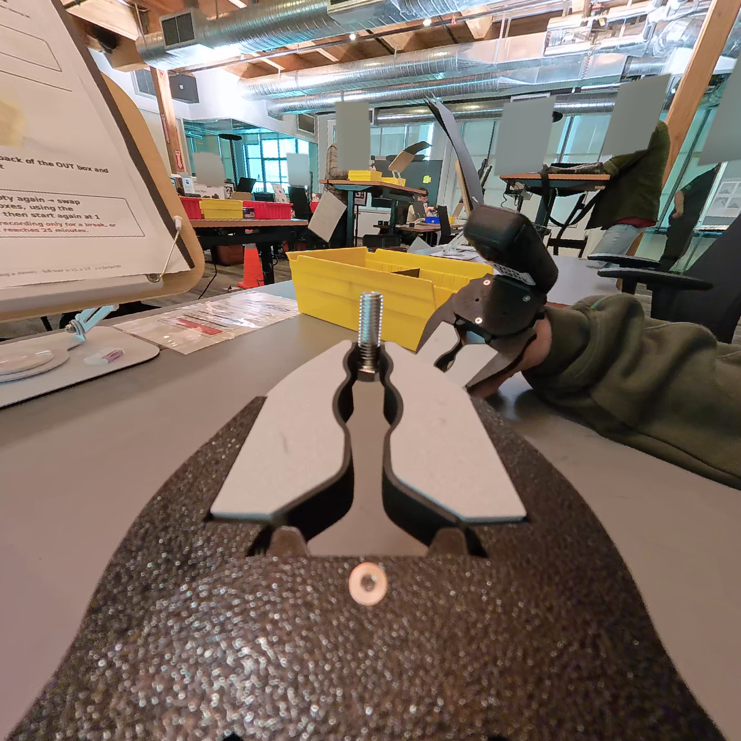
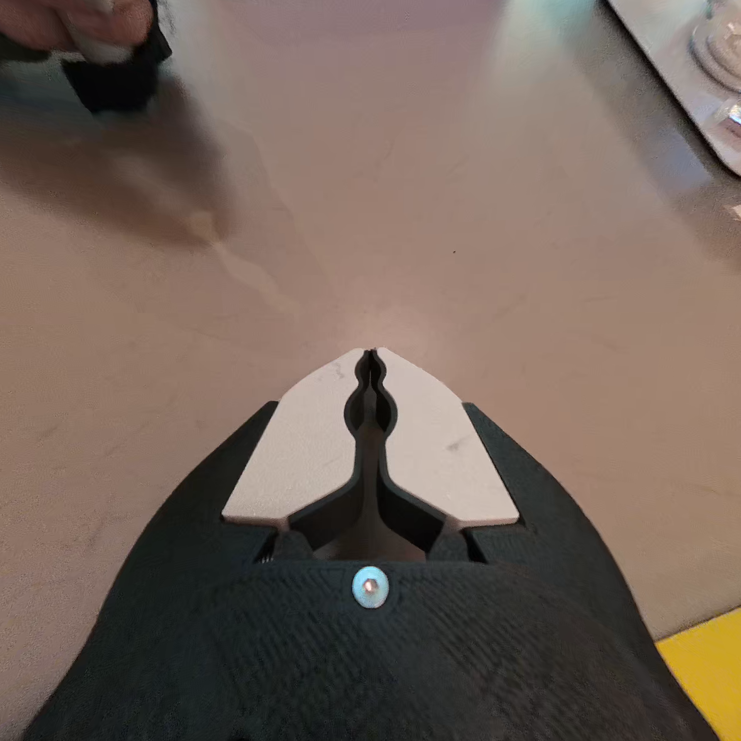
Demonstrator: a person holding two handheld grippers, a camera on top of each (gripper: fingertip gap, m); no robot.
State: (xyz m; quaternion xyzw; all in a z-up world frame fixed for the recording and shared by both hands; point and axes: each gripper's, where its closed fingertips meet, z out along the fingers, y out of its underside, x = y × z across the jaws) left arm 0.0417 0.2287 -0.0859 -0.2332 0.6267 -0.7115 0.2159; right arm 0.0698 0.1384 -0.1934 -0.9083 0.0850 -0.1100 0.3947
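Between your left gripper's grey fingers, the silver threaded steel bolt stands upright, pinched at its hex head above the grey table; hold it plumb, since your right gripper, pressed together and empty, is hovering nearby.

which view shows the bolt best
The left wrist view: the bolt stands upright, threads up, its hex head pinched between the left gripper's fingertips, sharp against the yellow bin. The right wrist view shows no bolt, only grey tabletop beyond the shut right gripper.
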